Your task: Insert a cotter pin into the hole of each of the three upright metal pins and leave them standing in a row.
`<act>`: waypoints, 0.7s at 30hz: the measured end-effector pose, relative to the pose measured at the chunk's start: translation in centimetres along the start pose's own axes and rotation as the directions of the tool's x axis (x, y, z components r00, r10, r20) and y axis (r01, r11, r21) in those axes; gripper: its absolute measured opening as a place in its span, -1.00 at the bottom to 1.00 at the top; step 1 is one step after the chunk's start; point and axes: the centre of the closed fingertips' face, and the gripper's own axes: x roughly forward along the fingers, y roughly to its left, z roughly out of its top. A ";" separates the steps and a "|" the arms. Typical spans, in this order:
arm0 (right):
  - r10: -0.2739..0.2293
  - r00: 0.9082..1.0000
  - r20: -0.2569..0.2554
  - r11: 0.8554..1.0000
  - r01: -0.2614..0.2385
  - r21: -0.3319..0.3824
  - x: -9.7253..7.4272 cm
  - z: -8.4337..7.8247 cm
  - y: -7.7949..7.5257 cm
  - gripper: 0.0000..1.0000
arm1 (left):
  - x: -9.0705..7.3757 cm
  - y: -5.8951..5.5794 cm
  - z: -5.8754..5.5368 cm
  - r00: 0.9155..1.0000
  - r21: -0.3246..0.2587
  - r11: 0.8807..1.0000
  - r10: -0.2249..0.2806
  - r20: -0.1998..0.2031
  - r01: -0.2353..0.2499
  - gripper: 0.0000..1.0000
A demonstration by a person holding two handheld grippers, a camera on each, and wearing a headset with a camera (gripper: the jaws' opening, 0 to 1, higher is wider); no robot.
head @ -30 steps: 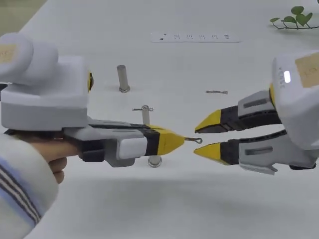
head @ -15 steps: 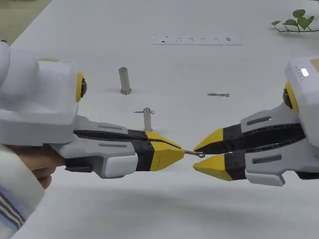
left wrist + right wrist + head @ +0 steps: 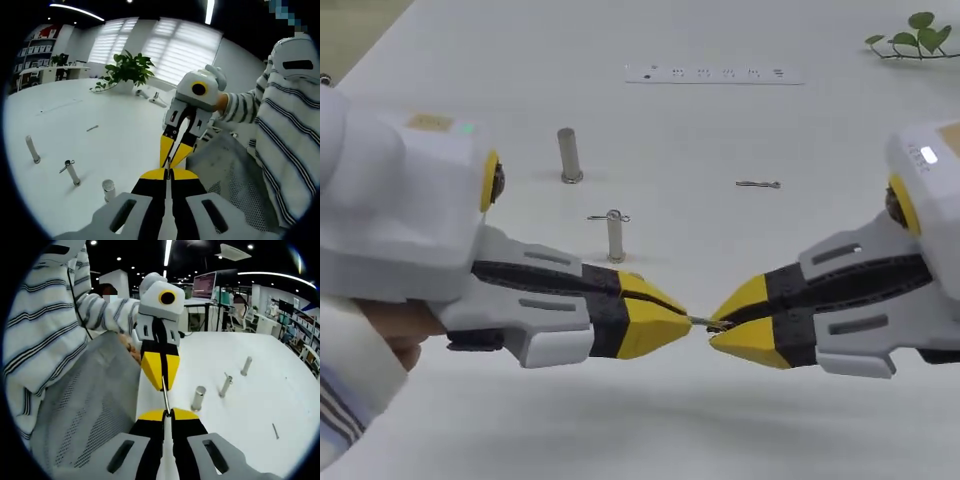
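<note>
Both pinch the thin silver cotter pin [image 3: 704, 322] now: right gripper [image 3: 714, 327] just clamped its loop, left gripper [image 3: 685, 321] holds; handoff before insertion.

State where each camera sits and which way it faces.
Head view: on the headset, looking forward and down at the white table; left gripper and right gripper tip to tip, striped sleeve bottom left.
Left gripper view: on the left gripper, looking along its shut jaws at the right gripper and the person's striped shirt.
Right gripper view: on the right gripper, facing the left gripper along the cotter pin both hold.
Shared: both gripper views show the three metal pins.
</note>
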 end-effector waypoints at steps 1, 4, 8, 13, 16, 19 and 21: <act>0.007 1.000 0.001 1.000 -0.007 -0.001 0.0 0.0 0.1 -0.88 | 0.0 -0.1 -0.1 1.000 0.006 1.000 -0.004 -0.005 0.004 -0.99; 0.032 1.000 -0.001 0.999 -0.032 -0.003 0.0 0.1 0.4 -0.88 | 0.0 -0.2 -0.5 0.999 0.053 0.999 -0.012 -0.036 0.014 -0.99; 0.068 0.998 -0.008 0.998 -0.068 -0.004 0.0 0.0 0.9 -0.89 | 0.1 -0.4 -0.8 0.997 0.119 0.992 -0.027 -0.077 0.036 -0.99; 0.085 0.996 -0.019 0.996 -0.085 0.022 0.1 -0.2 1.3 -0.91 | 0.4 -0.5 -1.7 0.992 0.190 0.981 -0.023 -0.127 0.047 -0.99; 0.076 0.997 -0.015 0.997 -0.076 0.029 0.1 -0.2 1.1 -0.92 | 0.5 -0.5 -1.8 0.993 0.204 0.978 -0.014 -0.118 0.038 -0.99; 0.063 0.998 -0.011 0.998 -0.063 0.028 0.0 -0.2 1.0 -0.92 | 0.5 -0.2 -1.8 0.996 0.207 0.978 0.000 -0.093 0.019 -0.98; 0.057 0.998 -0.012 0.998 -0.057 0.028 0.0 -0.2 0.8 -0.92 | 0.6 -0.1 -1.7 0.997 0.205 0.979 0.005 -0.078 0.011 -0.98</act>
